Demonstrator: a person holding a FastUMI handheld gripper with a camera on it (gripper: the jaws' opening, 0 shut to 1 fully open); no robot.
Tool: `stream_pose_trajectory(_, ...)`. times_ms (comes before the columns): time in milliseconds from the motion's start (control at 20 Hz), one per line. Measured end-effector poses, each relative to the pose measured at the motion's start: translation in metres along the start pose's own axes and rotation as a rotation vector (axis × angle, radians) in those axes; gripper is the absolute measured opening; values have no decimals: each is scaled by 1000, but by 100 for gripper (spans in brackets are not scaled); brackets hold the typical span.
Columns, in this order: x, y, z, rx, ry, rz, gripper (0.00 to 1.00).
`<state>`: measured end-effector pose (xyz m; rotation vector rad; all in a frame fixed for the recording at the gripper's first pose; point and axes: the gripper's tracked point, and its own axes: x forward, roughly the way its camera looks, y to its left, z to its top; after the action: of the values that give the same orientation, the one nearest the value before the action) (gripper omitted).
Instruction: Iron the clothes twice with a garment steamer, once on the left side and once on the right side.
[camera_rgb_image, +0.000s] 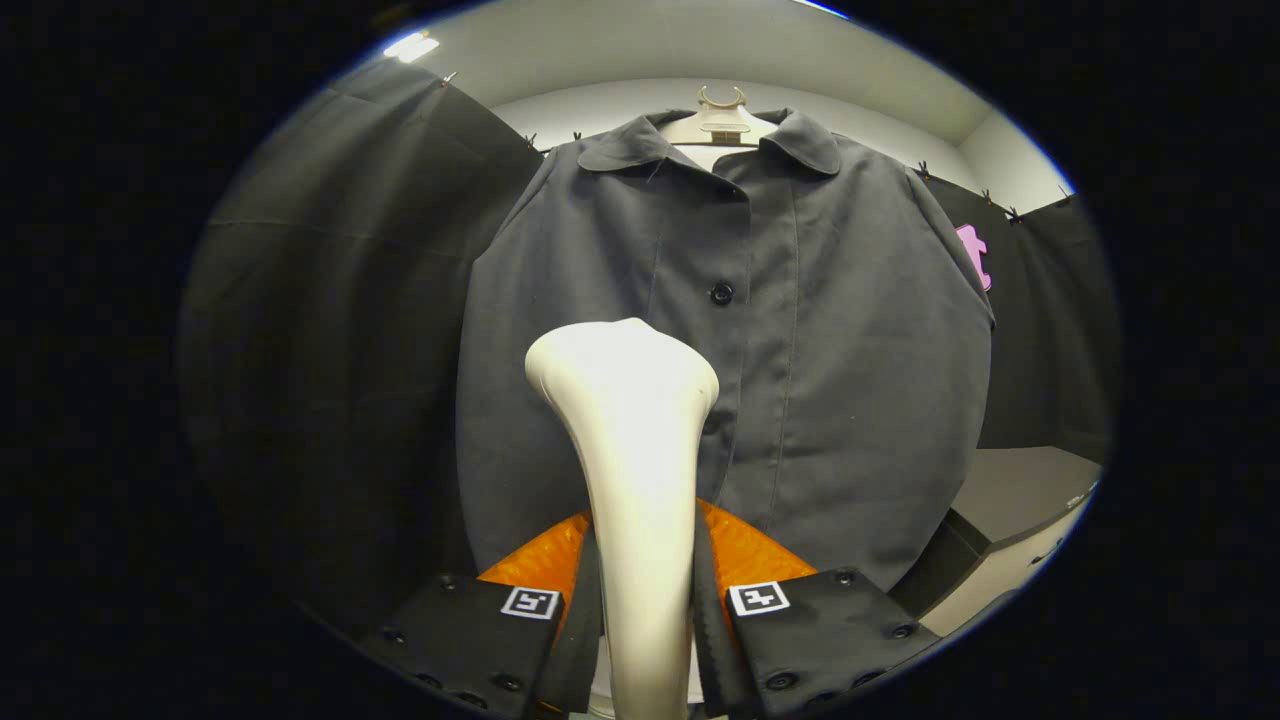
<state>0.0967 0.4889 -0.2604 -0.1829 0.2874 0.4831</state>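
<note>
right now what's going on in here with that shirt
A handheld tool is shut on the handle of a white garment steamer, one finger on each side. The steamer head points at a dark grey button-up shirt hanging on a hanger, level with the button placket near the shirt's middle. Whether it touches the fabric is unclear.

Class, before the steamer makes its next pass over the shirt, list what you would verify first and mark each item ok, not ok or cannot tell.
1. Grip: the gripper is shut on the steamer, both fingers against its handle. Ok.
2. Aim: the steamer head points toward the shirt, ahead of the fingers. Ok.
3. Contact: whether the head touches the fabric. Cannot tell.
4. Garment: the shirt hangs on its hanger, front buttoned and facing the gripper. Ok.
5. Steam: none visible; whether it is switched on. Cannot tell.
</note>
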Motion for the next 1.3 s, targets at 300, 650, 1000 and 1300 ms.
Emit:
stream_pose_trajectory(300,-9,-4,-54,22,97,-7,48)
stream_pose_trajectory(650,-12,-4,-90,5,160,0,48)
stream_pose_trajectory(1000,-19,-4,-70,43,122,20,48)
stream_pose_trajectory(1300,-37,-20,-35,48,42,2,48)
